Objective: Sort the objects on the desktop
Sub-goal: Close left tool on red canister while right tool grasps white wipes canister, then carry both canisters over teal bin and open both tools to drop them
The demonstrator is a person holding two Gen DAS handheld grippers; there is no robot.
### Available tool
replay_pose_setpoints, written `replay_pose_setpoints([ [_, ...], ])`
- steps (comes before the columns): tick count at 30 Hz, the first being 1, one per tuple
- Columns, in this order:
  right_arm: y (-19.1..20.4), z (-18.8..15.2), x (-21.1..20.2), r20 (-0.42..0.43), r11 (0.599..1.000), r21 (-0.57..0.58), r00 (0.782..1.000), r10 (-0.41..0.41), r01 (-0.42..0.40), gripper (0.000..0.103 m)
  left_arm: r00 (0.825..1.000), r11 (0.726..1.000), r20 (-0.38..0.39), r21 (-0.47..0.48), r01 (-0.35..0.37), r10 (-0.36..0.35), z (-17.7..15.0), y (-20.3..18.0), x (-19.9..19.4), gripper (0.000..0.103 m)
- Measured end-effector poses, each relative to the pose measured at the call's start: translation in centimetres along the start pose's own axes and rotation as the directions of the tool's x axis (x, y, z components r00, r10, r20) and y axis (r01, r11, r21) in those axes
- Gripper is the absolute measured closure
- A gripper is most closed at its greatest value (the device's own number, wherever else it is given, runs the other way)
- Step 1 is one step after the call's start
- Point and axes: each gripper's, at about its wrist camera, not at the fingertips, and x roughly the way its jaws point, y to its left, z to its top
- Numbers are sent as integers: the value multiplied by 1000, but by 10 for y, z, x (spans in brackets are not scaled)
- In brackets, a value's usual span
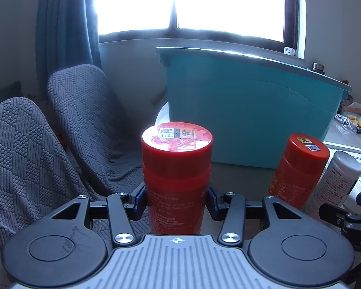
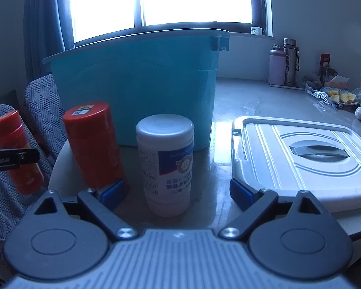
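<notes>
**Red canister gripped at window-side desk**

A red canister (image 1: 177,168) is pinched upright by the left tongs (image 1: 177,198). The right tongs (image 2: 179,192) are held spread around a white bottle (image 2: 167,163) standing on the pale desk (image 2: 240,101), between a second red canister (image 2: 93,142) and a white lid (image 2: 300,154). A teal tub (image 2: 137,84) is backed by a bright window (image 2: 161,0).

our left gripper (image 1: 177,203) and right gripper (image 2: 178,192) look alike: black linkage arms with silver screws, round black discs either side of a ribbed grey plate with a crosshair mark, and blue finger pads (image 2: 113,191).
</notes>
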Motion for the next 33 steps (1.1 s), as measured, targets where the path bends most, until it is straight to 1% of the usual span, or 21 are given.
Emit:
replay_pose_setpoints([
  [11, 0, 4, 14, 10, 1000, -1, 1000, 14, -14, 10, 1000, 1000, -4, -5, -13, 13, 6, -3, -1, 53],
  [14, 1, 5, 17, 21, 1000, 0, 1000, 13, -13, 10, 1000, 1000, -8, -9, -18, 18, 6, -2, -1, 53],
  [16, 2, 5, 18, 42, 1000, -5, 999, 27, -27, 10, 1000, 1000, -10, -13, -21, 21, 7, -3, -1, 53],
  [17, 3, 5, 19, 53, 999, -8, 998, 35, -34, 13, 1000, 1000, -11, -13, -23, 22, 7, -3, -2, 53],
  [18, 5, 6, 20, 47, 999, -25, 998, 40, -39, 30, 1000, 1000, -10, -12, -24, 24, 7, -4, -3, 53],
  [19, 6, 7, 21, 42, 998, -42, 998, 45, -43, 55, 1000, 1000, -10, -10, -25, 25, 8, -4, -3, 53],
  [20, 7, 10, 22, 28, 998, -46, 999, 37, -36, 55, 1000, 1000, -9, -10, -27, 27, 9, -4, -5, 53],
  [21, 6, 12, 22, 27, 999, -24, 999, 39, -38, 55, 1000, 1000, -7, -11, -28, 28, 10, -4, -6, 53],
  [22, 5, 13, 20, 29, 999, -16, 998, 51, -51, 55, 1000, 1000, -5, -12, -29, 29, 11, -4, -7, 53],
  [24, 7, 14, 13, 42, 998, -45, 998, 50, -48, 55, 999, 999, 2, -14, -32, 32, 13, -4, -11, 53],
  [29, 8, 14, -3, 41, 998, -52, 999, 34, -32, 55, 999, 999, 16, -10, -35, 35, 16, -5, -26, 53],
  [33, 9, 11, -24, 50, 997, -68, 998, 29, -26, 55, 999, 1000, 17, -8, -28, 28, 15, -6, -43, 53],
])
